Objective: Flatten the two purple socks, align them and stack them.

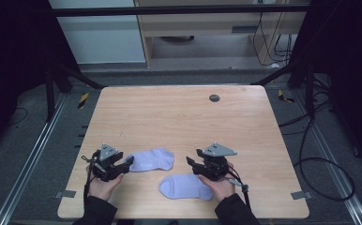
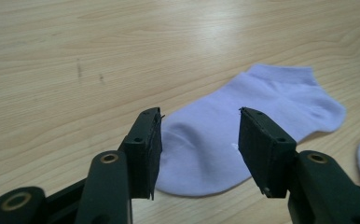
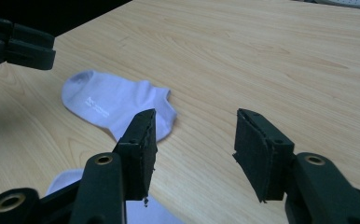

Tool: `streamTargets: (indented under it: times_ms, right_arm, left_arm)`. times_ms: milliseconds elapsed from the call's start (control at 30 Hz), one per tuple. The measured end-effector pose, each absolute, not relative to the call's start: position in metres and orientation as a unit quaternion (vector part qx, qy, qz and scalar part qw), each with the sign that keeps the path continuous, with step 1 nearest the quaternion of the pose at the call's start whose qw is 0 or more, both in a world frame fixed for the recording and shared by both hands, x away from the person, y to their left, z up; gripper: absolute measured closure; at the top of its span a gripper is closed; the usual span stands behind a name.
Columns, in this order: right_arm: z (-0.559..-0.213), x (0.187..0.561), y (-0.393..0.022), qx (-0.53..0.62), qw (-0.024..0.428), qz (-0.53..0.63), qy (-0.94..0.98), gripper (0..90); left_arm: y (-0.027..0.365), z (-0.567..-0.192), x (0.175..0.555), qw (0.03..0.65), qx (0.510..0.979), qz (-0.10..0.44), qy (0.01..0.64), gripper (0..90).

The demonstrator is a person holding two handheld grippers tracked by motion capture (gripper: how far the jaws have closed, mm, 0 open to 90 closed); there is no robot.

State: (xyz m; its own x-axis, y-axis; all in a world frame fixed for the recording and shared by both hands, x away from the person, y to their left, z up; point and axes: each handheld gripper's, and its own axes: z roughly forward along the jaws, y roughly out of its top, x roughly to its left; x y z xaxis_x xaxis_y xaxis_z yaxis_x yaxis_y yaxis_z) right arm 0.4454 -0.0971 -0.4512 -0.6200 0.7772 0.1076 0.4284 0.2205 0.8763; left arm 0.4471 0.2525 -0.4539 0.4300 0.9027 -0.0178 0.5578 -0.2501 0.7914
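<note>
Both my claws gape empty, left claw [image 1: 131,163] by the farther pale lilac ankle sock [image 1: 152,159] on the light wooden worktop [image 1: 179,117], right claw [image 1: 191,162] above the nearer lilac sock [image 1: 184,186], so a shallow pinch may snag one layer.

A light wooden table [image 1: 179,112] with a small round grey insert [image 1: 214,98] was observed on grey carpeted floor [image 1: 29,136]. Metal rails [image 1: 26,164] were noted along both sides. Black cables [image 1: 324,164] were seen trailing at the right. A pale cabinet [image 1: 106,40] stood behind.
</note>
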Motion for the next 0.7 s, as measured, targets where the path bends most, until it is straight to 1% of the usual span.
streamTargets:
  times_ms: [233,367,433,700]
  right_arm:
    - [-0.451,0.46,-0.076,0.405,0.178,0.48,0.757,48.1]
    - [-0.451,0.467,-0.065,0.405,0.178,0.474,0.761,48.6]
    - [-0.452,0.472,-0.053,0.401,0.176,0.465,0.769,50.3]
    - [-0.46,0.482,-0.031,0.406,0.169,0.446,0.78,53.4]
  left_arm:
    - [0.271,-0.456,0.453,0.371,0.747,0.239,0.498,49.6]
    - [0.274,-0.458,0.455,0.366,0.748,0.239,0.5,50.3]
    - [0.274,-0.46,0.456,0.361,0.752,0.237,0.498,53.5]
    - [0.276,-0.472,0.465,0.339,0.76,0.231,0.503,57.7]
